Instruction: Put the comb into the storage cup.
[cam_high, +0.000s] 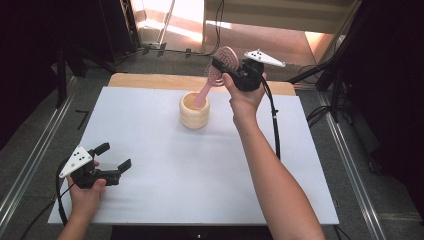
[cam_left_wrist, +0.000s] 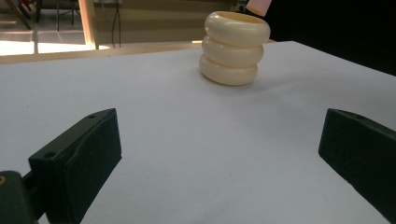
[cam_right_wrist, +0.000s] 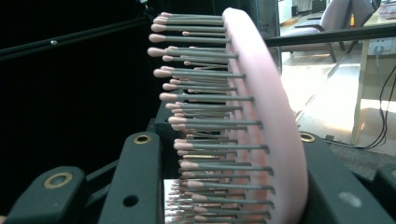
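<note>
Two claws are at work over the white table (cam_high: 165, 200), and just one of them carries anything. The right claw (cam_high: 218, 65), held up beyond the far edge of the table, is clamped on the head of a pink hairbrush (cam_high: 220, 67); in the right gripper view its black jaws press the brush head (cam_right_wrist: 261, 116) from both sides, bristles (cam_right_wrist: 201, 121) pointing toward one jaw and the smooth pink back against the other. The brush hangs tilted, handle (cam_high: 201, 95) pointing down and toward the person, with its lower end inside the mouth of a cream ribbed holder (cam_high: 194, 111) that stands upright near the middle of the far half of the table. Whether the handle tip already rests on the bottom of the holder cannot be told. The left claw (cam_high: 116, 156) sits low at the near left corner of the table with its jaws spread wide and nothing between them, well apart from the holder (cam_left_wrist: 235, 48), which it faces across bare table. Judging by this, the work is most of the way along: the brush is lifted and its handle entered in the holder, and what seems left is to lower it fully, release the head and draw the right hand (cam_high: 243, 97) away.
</note>
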